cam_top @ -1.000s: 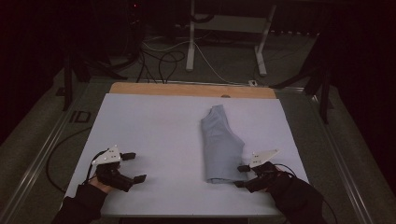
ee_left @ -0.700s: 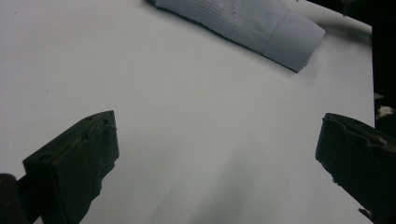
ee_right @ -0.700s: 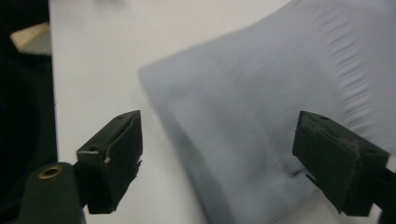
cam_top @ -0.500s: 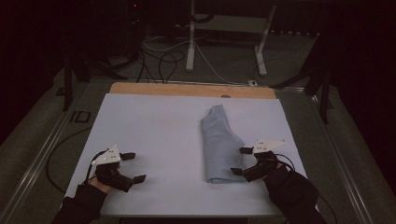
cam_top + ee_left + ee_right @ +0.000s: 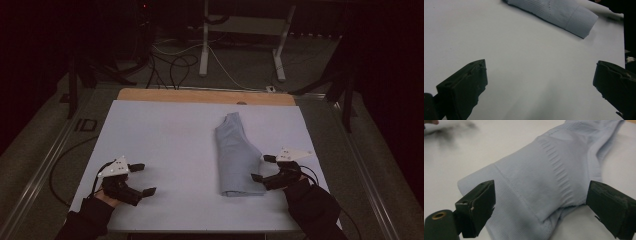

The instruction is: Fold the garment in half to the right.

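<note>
The white counter (image 5: 165,135) spreads ahead of both tools. A pale blue sock (image 5: 235,155) lies flat on it, just in front of the right tool (image 5: 263,168) and well apart from the left tool (image 5: 142,178). The right tool's jaws have just been opening and stand spread, the sock's edge between them but unpinched. The left tool is spread over bare counter.

Open tongs (image 5: 541,82) over white table (image 5: 511,62); folded sock (image 5: 559,12) beyond.
</note>
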Available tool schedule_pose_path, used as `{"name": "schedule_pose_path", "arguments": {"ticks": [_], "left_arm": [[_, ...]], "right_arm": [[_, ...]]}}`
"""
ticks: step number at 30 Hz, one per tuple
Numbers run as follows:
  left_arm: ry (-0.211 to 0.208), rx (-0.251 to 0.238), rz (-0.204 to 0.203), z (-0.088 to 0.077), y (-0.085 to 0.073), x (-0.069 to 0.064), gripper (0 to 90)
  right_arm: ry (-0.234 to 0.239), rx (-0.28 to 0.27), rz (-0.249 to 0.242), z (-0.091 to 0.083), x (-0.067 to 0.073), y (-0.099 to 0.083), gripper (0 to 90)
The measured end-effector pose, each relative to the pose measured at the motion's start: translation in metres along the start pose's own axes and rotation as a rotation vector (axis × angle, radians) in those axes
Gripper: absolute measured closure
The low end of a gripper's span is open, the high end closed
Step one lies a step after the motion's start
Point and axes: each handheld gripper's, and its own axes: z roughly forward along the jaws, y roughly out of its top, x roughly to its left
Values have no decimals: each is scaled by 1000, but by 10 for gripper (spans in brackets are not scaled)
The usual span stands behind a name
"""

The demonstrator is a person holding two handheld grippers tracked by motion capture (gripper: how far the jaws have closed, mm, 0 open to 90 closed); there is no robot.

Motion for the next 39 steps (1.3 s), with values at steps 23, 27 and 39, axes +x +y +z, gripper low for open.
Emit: {"name": "schedule_pose_path", "arguments": {"ticks": [23,27,39], "left_arm": [[-1,-6,4,1,-1,-2,6],[6,-8,7,1,-1,-3,6],[12,-5,18,1,-2,-4,6]], "right_arm": [[-94,-6,50,-17,2,-35,90],[-107,4,54,-17,3,-38,90],[-104,9,56,-16,3,-40,90]]}}
